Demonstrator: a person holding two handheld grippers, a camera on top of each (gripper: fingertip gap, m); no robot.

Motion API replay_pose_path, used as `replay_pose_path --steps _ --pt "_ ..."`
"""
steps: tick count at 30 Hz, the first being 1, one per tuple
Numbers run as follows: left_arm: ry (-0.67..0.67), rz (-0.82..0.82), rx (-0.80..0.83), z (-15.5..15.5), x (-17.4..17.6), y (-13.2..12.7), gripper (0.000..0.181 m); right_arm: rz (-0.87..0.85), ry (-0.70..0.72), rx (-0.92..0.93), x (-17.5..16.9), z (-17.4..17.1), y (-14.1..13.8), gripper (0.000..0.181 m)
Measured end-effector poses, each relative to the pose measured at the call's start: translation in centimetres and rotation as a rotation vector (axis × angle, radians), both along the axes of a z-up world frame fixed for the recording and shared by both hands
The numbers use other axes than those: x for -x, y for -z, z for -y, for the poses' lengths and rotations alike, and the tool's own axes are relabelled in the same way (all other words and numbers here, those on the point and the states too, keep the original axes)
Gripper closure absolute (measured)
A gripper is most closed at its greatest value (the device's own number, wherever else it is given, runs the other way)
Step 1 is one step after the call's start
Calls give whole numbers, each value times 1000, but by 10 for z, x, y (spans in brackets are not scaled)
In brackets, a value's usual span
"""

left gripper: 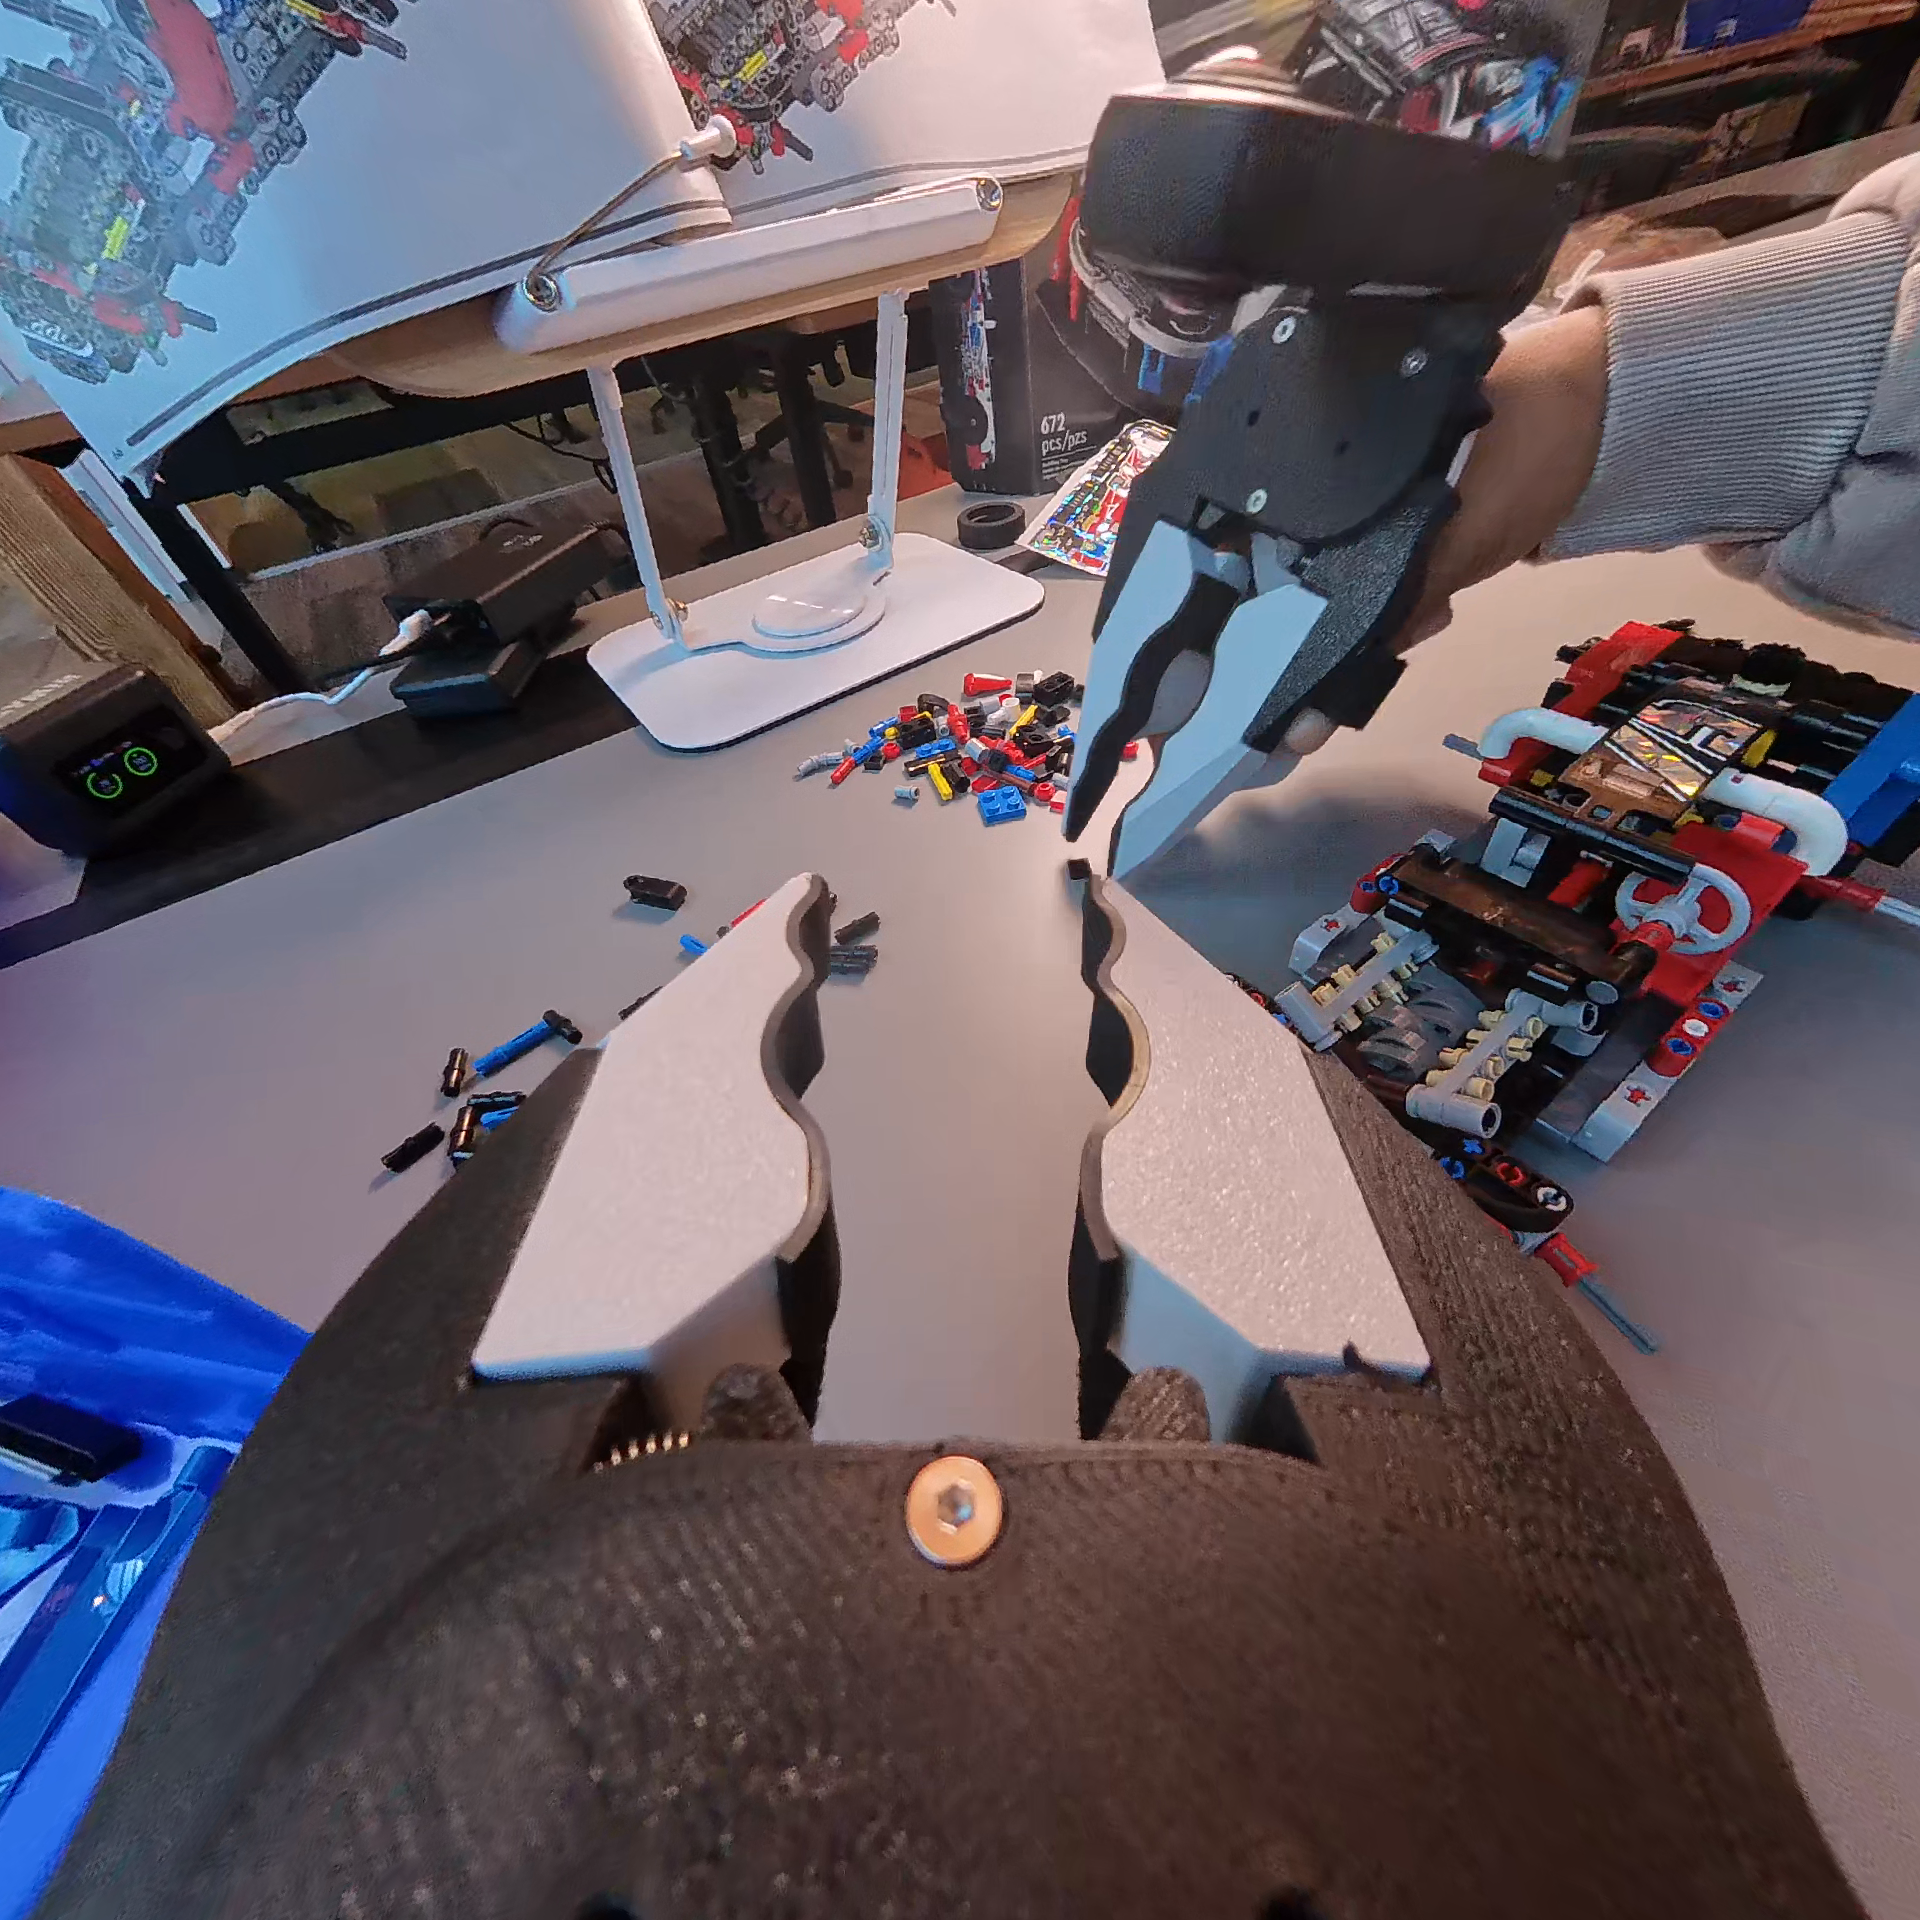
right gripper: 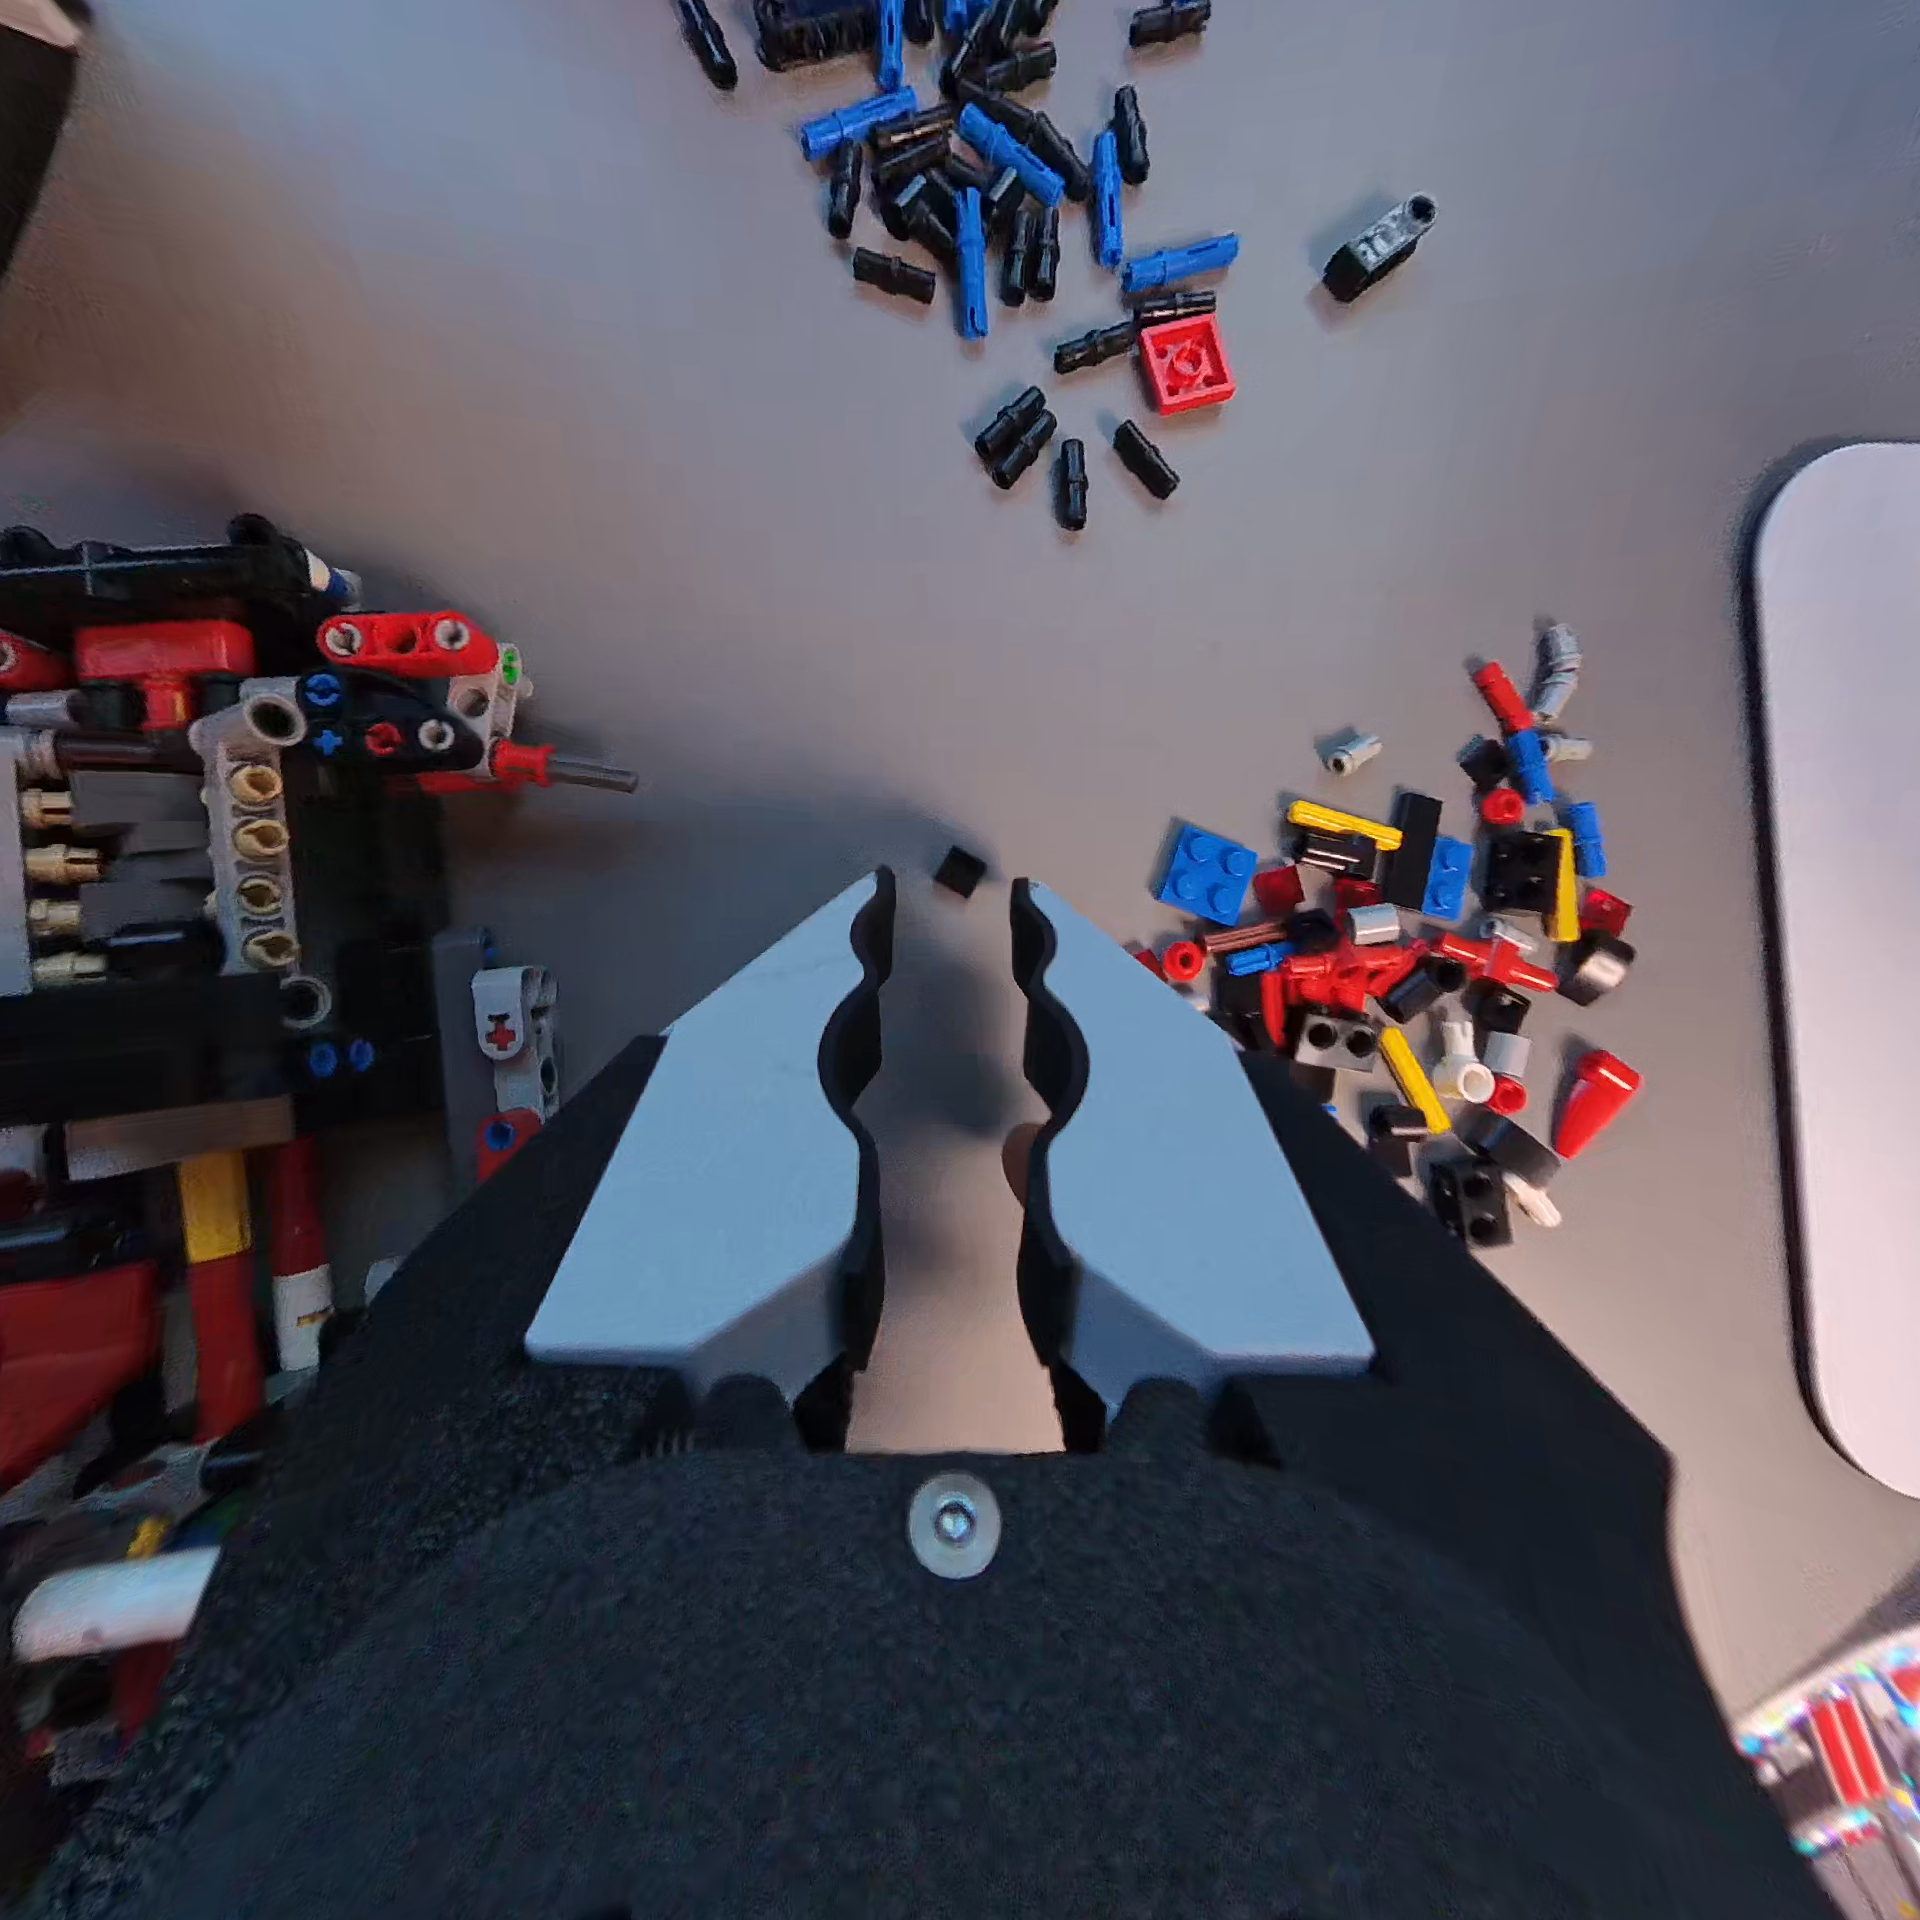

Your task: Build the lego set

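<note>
In the left wrist view, the left hand-held gripper [left gripper: 951, 894] has its two fingers wide apart over the grey table [left gripper: 312, 997]. The right hand-held gripper [left gripper: 1091, 847] points down at a tiny black piece [left gripper: 1077, 869]. A black box [left gripper: 1023, 384] with white writing stands behind. The half-built lego car [left gripper: 1579, 894] sits on the right. In the right wrist view, the right hand-held gripper [right gripper: 953, 896] is open, the tiny black piece [right gripper: 958, 869] just beyond its tips. A pile of mixed bricks [right gripper: 1434, 935] lies beside.
</note>
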State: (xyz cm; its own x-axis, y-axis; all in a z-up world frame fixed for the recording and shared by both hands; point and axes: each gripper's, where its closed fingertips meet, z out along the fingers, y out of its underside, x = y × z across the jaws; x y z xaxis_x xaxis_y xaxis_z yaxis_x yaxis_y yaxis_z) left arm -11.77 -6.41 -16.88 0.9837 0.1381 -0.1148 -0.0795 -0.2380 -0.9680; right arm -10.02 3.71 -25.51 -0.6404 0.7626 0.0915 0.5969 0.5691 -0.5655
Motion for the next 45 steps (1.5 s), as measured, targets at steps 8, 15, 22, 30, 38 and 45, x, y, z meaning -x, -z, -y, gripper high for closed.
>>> replay_pose_path --steps 8,15,22,30,38,45 --pt "24 -8 0 0 -4 -1 135 10 32 -1 13 -13 5 175" --pt "23 -3 -4 1 -4 -1 135 -48 168 -118 30 -69 2 168" --pt "22 -6 -2 1 -4 -1 135 -135 218 -43 19 -84 -26 165" --pt "26 -14 8 0 -5 1 135 32 278 -6 -43 -97 -3 157" --pt "19 -13 5 0 -4 0 136 -6 315 48 -31 -92 4 168" --pt "17 -14 21 -1 -3 4 136 -34 342 23 -1 -96 3 168"
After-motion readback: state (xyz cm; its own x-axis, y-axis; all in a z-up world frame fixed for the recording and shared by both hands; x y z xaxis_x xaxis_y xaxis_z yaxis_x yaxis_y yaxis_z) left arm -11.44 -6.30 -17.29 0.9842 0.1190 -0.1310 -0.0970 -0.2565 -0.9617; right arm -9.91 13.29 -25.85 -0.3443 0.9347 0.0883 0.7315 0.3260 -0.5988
